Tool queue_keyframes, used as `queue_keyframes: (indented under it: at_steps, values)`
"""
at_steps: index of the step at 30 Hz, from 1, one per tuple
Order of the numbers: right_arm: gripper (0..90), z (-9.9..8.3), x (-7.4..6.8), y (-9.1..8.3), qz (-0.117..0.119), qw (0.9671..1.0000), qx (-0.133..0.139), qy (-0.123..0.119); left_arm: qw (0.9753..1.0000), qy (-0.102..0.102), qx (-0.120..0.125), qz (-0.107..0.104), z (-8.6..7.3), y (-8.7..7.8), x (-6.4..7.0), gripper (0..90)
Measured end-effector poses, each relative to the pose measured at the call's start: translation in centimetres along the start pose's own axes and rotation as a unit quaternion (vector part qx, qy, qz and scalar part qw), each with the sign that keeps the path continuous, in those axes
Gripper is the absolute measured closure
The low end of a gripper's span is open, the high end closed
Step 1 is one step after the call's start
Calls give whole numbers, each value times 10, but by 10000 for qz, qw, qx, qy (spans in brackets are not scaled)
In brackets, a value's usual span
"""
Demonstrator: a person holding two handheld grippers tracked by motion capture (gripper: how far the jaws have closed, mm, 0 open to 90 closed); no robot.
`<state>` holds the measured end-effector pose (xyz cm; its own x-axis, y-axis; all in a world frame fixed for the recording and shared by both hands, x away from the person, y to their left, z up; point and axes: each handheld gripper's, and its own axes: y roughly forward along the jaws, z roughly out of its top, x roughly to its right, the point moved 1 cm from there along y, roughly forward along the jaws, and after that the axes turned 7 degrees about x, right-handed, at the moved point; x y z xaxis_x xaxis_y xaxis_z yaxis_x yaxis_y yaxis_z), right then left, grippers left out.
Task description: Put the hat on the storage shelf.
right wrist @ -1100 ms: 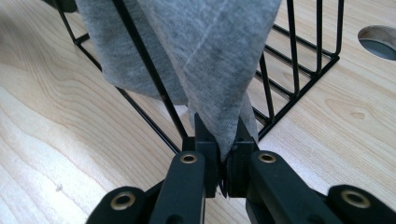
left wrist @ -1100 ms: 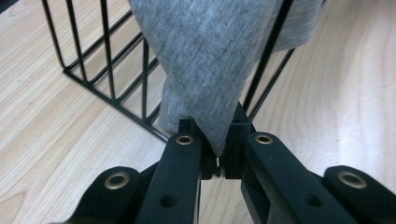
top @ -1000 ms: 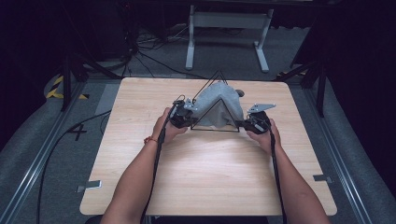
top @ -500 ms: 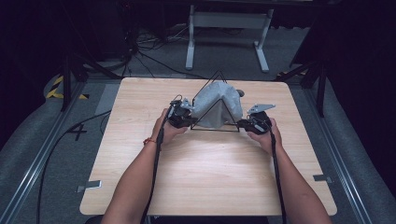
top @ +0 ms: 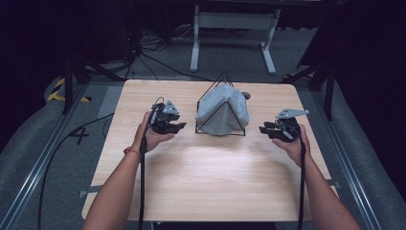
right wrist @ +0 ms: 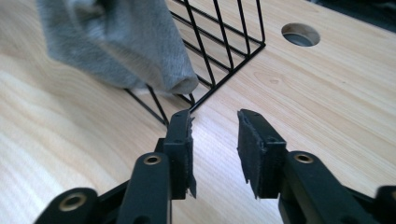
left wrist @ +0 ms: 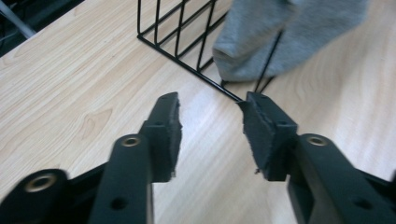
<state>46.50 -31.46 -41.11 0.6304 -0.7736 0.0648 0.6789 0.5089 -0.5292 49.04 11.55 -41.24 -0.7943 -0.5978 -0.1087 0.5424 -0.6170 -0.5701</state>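
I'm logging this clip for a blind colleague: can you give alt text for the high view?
A grey cloth hangs draped over a black wire rack on a wooden table. The left claw and right claw are held open on either side of it, both clear of the cloth.

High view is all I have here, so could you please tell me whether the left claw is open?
Observer: Yes, the left claw is open, its jaws apart with bare table between them.
Operator: Thank you. And the right one?
Observer: The right claw is open too, holding nothing.
Operator: How does the grey cloth sit on the wire rack?
Observer: The grey cloth drapes over the wire rack, its hem hanging just above the table.
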Motion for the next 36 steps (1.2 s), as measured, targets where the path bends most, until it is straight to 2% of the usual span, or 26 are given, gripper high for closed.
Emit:
queue_keyframes:
  at_steps: [2, 5, 9, 10, 11, 15, 18, 21, 23, 25, 28, 29, 31, 36]
  values:
    - [617, -3, -4, -8, 21, 10000, -59, -69, 9999, 97, 23, 63, -4, -11, 5, 479]
    - [568, -8, -9, -17, -23, 9998, -124, -171, 9996, 247, -56, 129, -12, -24, 13, 442]
    - [538, -22, -11, -34, -54, 9999, -87, -133, 9991, 381, -138, 142, -25, -38, 22, 390]
    - [527, -25, -11, -37, -52, 9999, -90, -106, 9985, 479, -206, 136, -31, -42, 26, 376]
    - [527, -25, -11, -37, -52, 9999, -90, -106, 9985, 479, -206, 136, -31, -42, 26, 367]
    - [460, -52, -15, -58, -188, 9997, -157, -53, 9982, 495, -343, -35, -59, -51, 40, 338]
    - [406, -77, -19, -68, -166, 9995, -260, -51, 9979, 407, -466, -198, -82, -53, 48, 316]
    - [372, -99, -21, -76, -93, 9993, -335, 99, 9974, 261, -567, -359, -101, -55, 53, 288]
    - [354, -111, -23, -81, -37, 9991, -379, 179, 9972, 80, -518, -538, -110, -57, 55, 273]
    - [333, -120, -25, -84, 57, 9989, -364, 284, 9971, -33, -348, -670, -118, -59, 58, 249]
    - [308, -126, -24, -88, -2, 9992, -196, 354, 9967, -206, -224, -755, -123, -60, 59, 222]
    - [290, -127, -24, -89, -87, 9990, -190, 384, 9965, -187, -151, -795, -125, -59, 60, 191]
    - [269, -127, -25, -88, -164, 9989, -226, 365, 9968, -159, -165, -762, -125, -58, 60, 151]
    - [252, -127, -25, -88, -188, 9990, -238, 328, 9965, -162, -190, -803, -124, -58, 59, 148]
